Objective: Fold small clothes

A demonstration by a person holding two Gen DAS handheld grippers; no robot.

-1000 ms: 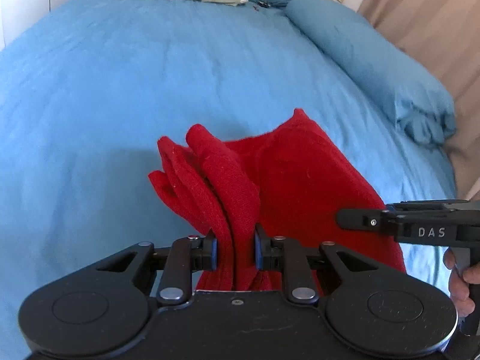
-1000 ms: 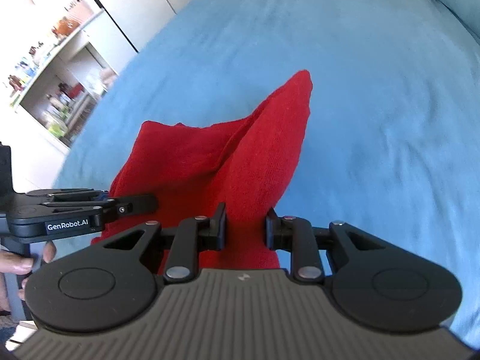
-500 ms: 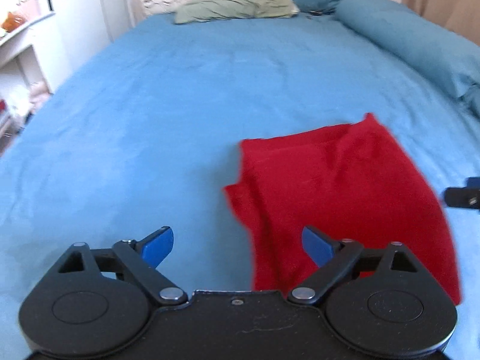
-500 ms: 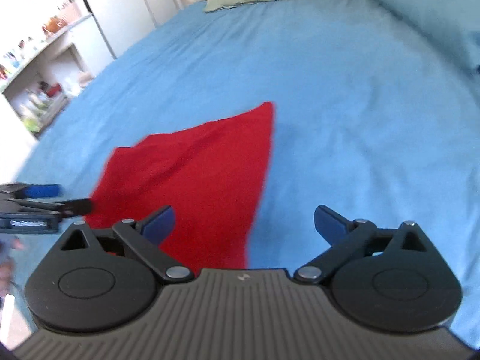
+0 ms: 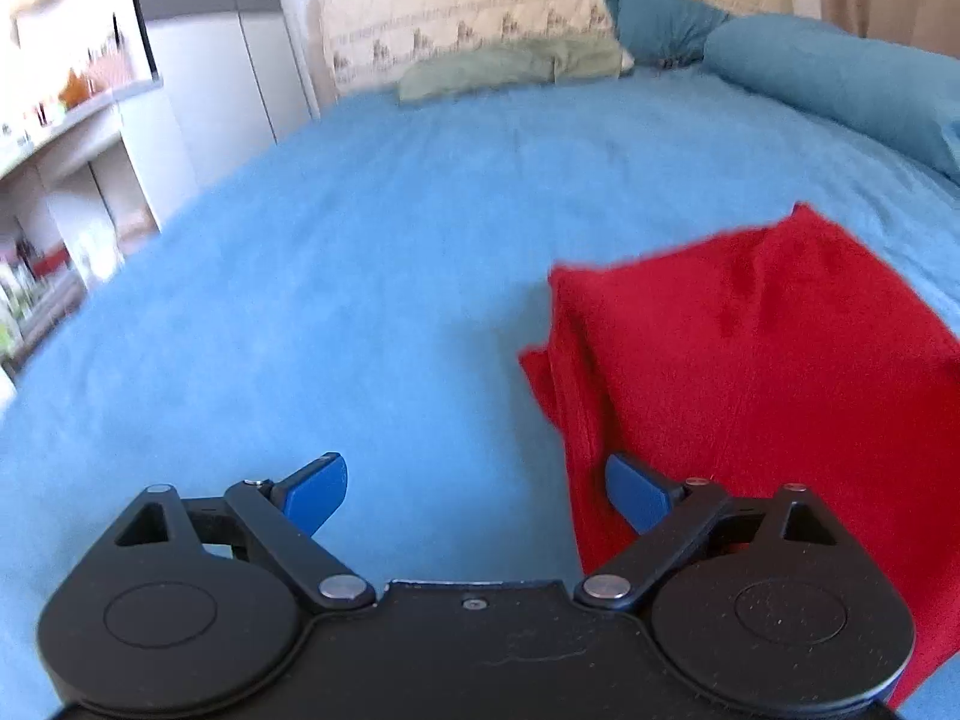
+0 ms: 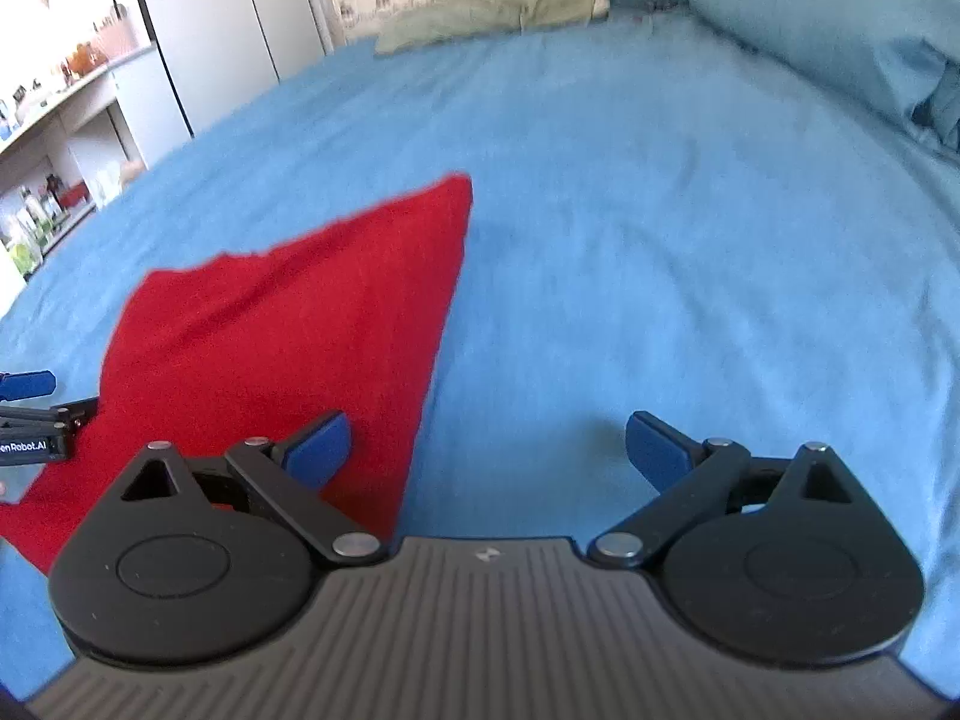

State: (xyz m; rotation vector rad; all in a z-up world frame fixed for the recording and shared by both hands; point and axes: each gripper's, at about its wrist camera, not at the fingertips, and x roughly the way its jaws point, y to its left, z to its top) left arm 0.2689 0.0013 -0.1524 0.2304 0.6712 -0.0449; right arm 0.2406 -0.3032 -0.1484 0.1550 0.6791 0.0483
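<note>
A red folded garment (image 5: 750, 360) lies flat on the blue bed (image 5: 360, 300). In the left wrist view it is at the right, with my left gripper (image 5: 474, 492) open and empty over the bedsheet beside its left edge. In the right wrist view the garment (image 6: 282, 336) lies at the left. My right gripper (image 6: 489, 450) is open and empty above the garment's right edge. The left gripper's tip (image 6: 30, 408) shows at the far left of the right wrist view.
Pillows (image 5: 510, 66) and a headboard (image 5: 540, 6) are at the far end of the bed. A rolled blue duvet (image 5: 840, 84) lies along the right side. White wardrobe doors (image 6: 228, 42) and shelves with small items (image 5: 42, 192) stand at the left.
Both grippers let go of the red garment and opened. The garment dropped flat onto the bed. Both grippers pulled back and tilted up, so more of the room shows.
</note>
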